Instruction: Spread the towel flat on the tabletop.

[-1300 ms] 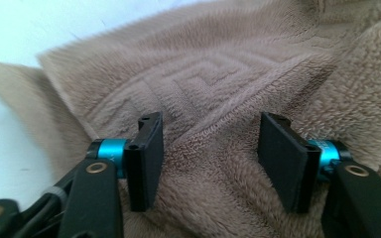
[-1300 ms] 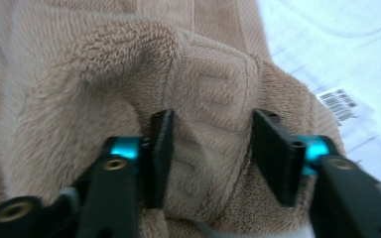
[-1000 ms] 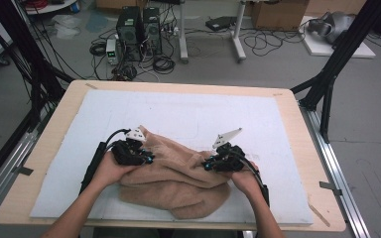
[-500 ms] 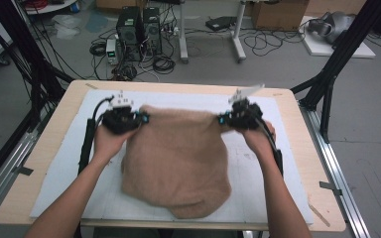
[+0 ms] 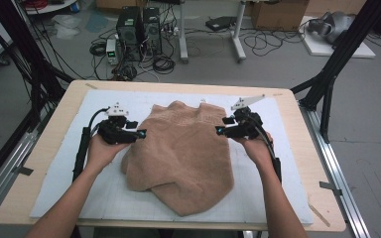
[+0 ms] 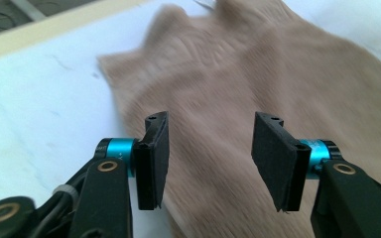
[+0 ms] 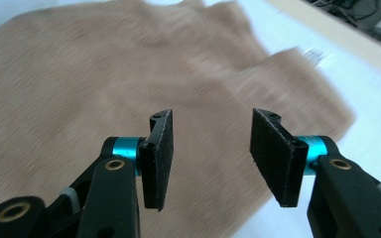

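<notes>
Cloth point(image 5: 183, 151) lies spread on the white mat point(image 5: 69, 193) that covers the table point(image 5: 30, 163) — a tan, fuzzy piece, running from near the mat's far edge down toward the near edge, roughly midway between the left and right sides. Its far end shows a small rounded bump; its near end tapers to an uneven point, with a fold lying across the lower left part.

We see the left gripper point(image 5: 141, 134) hovering at the cloth's left edge, up toward the far half, and its jaws have just been opening — they stand apart with nothing between them. Along its own view the left gripper point(image 6: 208, 153) looks over the cloth point(image 6: 258, 74), the pads clear of the fabric and the mat point(image 6: 34, 114) showing off to the left.

Over on the other side, the right gripper point(image 5: 220, 131) sits at the cloth's right edge, about level with its partner. Its jaws too have just been opening — apart, empty. In its own view the right gripper point(image 7: 211, 153) faces the cloth point(image 7: 79, 84), which is blurred, with the mat point(image 7: 372, 134) at the right.

Both hands come in from the near edge, one to each side of the cloth.
</notes>
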A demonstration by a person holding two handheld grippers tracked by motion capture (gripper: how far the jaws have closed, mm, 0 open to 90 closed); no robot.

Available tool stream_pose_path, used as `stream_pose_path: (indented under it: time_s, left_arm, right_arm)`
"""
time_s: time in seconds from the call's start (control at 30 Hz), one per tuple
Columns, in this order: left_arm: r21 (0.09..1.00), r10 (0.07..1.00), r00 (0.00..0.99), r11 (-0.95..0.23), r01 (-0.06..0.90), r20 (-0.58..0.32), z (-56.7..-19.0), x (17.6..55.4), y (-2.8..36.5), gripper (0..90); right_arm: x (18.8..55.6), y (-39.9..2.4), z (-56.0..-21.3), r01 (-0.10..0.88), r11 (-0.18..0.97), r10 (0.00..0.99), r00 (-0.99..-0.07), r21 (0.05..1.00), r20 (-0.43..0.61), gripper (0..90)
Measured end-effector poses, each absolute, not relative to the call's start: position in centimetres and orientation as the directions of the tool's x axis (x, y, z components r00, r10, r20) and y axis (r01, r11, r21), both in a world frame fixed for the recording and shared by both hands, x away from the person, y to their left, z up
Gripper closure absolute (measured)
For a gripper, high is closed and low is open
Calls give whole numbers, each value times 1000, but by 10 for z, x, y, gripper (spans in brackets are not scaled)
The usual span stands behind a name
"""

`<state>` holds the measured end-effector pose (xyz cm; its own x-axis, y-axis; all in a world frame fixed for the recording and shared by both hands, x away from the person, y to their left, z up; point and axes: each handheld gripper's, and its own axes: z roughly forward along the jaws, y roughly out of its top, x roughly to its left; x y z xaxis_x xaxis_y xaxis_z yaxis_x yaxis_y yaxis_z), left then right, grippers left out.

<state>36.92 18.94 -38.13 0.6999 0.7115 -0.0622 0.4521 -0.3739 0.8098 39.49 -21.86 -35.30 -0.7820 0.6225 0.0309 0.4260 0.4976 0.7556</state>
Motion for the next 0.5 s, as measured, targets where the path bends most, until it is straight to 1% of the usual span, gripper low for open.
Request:
stream_pose_path:
  time_s: [0.07,0.17,0.27,0.33,0.37,0.4,0.43,0.47,0.5]
  left_arm:
    - [811,696,714,-373,450,-77,-384,360,190,466]
    - [809,646,759,-402,428,-81,-386,342,191,457]
    - [783,576,806,-436,444,-137,-391,328,192,436]
    - [770,564,819,-473,428,-109,-398,320,192,437]
    - [760,560,822,-487,430,-107,-401,320,192,448]
    - [749,547,829,-500,433,-115,-405,320,191,553]
    - [739,525,840,-509,441,-140,-411,321,190,553]
    - [723,515,843,-521,454,-158,-419,322,187,609]
    - [718,517,843,-530,451,-149,-424,323,185,645]
  right_arm:
    - [383,-220,-360,425,498,610,-791,756,44,507]
    - [364,-218,-370,404,523,574,-818,750,40,506]
    - [350,-218,-379,386,524,537,-841,759,57,500]
    - [338,-217,-389,380,535,508,-859,754,73,499]
    - [334,-216,-395,386,536,494,-864,750,91,499]
    - [328,-212,-406,395,561,470,-875,728,113,505]
    - [328,-212,-406,395,561,470,-875,728,113,505]
    - [326,-209,-413,397,586,459,-881,707,115,518]
    - [325,-204,-422,402,611,437,-890,682,133,534]
